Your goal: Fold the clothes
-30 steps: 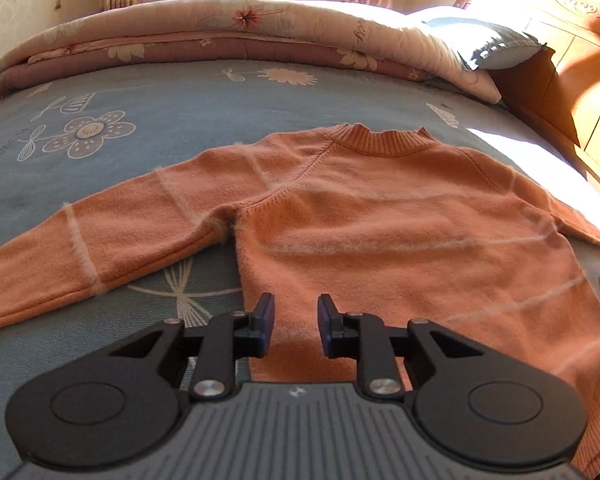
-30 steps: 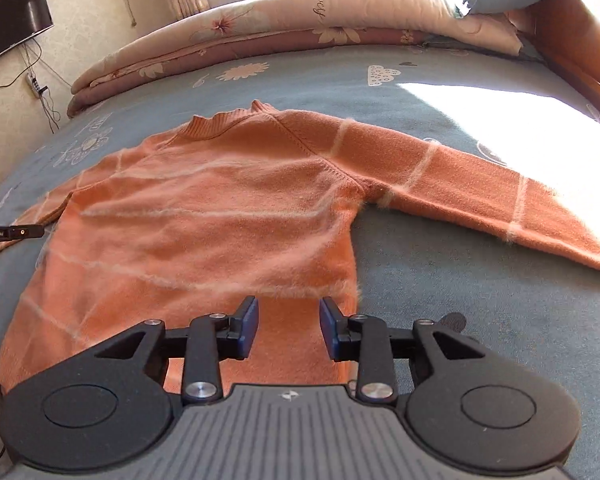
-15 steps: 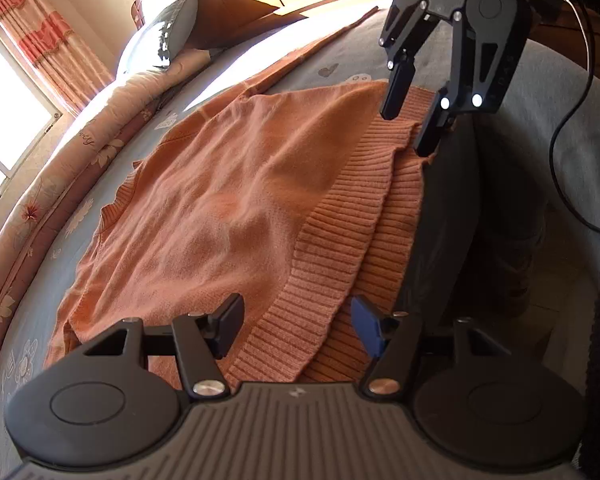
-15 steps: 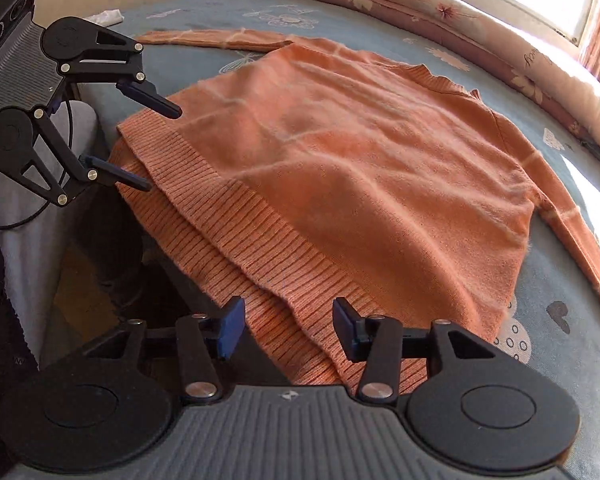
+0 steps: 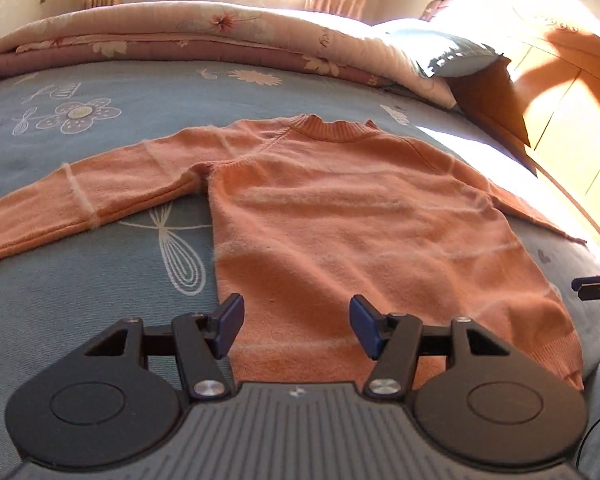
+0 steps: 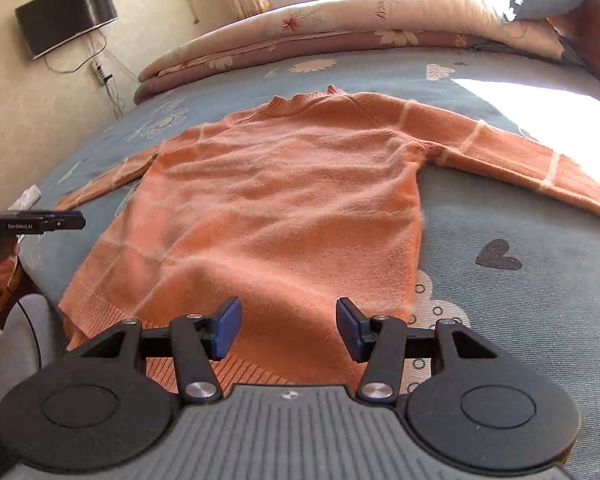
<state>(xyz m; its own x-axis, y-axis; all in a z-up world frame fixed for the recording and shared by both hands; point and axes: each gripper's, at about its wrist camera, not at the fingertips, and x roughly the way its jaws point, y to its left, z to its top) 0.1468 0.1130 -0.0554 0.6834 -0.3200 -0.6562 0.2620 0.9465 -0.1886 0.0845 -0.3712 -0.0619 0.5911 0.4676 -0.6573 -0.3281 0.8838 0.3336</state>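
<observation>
An orange sweater [image 5: 340, 216] with pale stripes lies flat on the blue bedspread [image 5: 80, 280], collar away from me and both sleeves spread out to the sides. My left gripper [image 5: 296, 330] hovers open over the hem near its left corner, nothing between its fingers. The same sweater [image 6: 284, 208] fills the right wrist view, where my right gripper [image 6: 288, 328] is open above the hem near its right side. The tip of the right gripper [image 5: 596, 286] shows at the right edge of the left wrist view. The left gripper [image 6: 32, 222], held by a hand, shows at the left edge of the right wrist view.
A folded floral quilt [image 5: 220, 36] lies along the far side of the bed, with a pillow [image 5: 452, 54] and wooden headboard [image 5: 572, 92] at the right. A wall-mounted screen [image 6: 66, 14] hangs at the left. The bed's near edge drops off under the hem.
Half a second ago both grippers were turned sideways along the hem, facing each other. Both now point toward the collar again, and their jaws stand wider than a second ago.
</observation>
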